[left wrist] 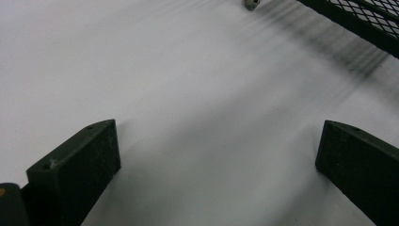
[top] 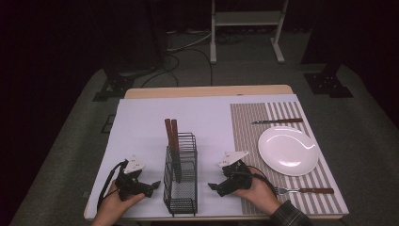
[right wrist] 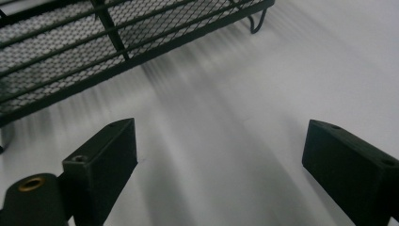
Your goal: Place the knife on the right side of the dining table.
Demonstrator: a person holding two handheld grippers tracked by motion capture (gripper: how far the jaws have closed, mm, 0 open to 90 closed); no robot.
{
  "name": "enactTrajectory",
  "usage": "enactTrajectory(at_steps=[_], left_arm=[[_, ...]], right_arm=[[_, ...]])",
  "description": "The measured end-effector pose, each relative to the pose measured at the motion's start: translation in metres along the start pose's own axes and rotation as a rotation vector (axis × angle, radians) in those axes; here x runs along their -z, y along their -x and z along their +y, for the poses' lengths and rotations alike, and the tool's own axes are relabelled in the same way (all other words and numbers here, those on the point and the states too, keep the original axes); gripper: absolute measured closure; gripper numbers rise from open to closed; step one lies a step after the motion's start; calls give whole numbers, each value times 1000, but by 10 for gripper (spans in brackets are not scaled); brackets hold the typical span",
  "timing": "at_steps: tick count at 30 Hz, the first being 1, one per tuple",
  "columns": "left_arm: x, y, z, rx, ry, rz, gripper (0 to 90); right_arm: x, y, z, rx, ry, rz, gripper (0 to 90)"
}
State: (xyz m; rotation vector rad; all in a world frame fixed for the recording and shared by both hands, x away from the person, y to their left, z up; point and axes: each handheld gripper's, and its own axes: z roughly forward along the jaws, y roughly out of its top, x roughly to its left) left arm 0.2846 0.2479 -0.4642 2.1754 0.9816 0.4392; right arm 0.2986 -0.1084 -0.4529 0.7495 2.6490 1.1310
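Between the two grippers stands a black wire caddy [top: 180, 181], and both tools sit low over the white table cover [top: 141, 127] on either side of it. Over on the person's left, the left gripper [top: 154, 184] rests in the left hand [top: 113, 203], tips aimed inward at the caddy's near end; from its own camera the jaws stand wide apart with nothing but bare white surface between them, and the caddy's mesh edge [left wrist: 362, 21] cuts across the far corner ahead. Across the way, the right gripper [top: 212, 186] sits in the right hand [top: 256, 193], tips pointing back toward the caddy from the other side. Its jaws too are spread wide, empty, and the caddy's mesh wall [right wrist: 94, 42] runs just ahead of them, one small wire foot showing at the end. Inside the caddy, beyond both grippers, two wooden handles [top: 171, 134] stand upright side by side in the far compartment; the near compartment looks empty as far as I can tell. Out past the right gripper lies a striped placemat [top: 282, 117] with a white plate [top: 288, 150] on it. A fork [top: 303, 190] lies just beside the right hand, on the plate's near side, and a knife [top: 276, 121] lies beyond the plate, well apart from either gripper.
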Motion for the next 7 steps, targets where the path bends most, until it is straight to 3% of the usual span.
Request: enactTrajectory(at_steps=[7], left_arm=[[0,0,0,0,-2,2,0]], right_arm=[[-11,-8,-3,35,-25,-9,79]])
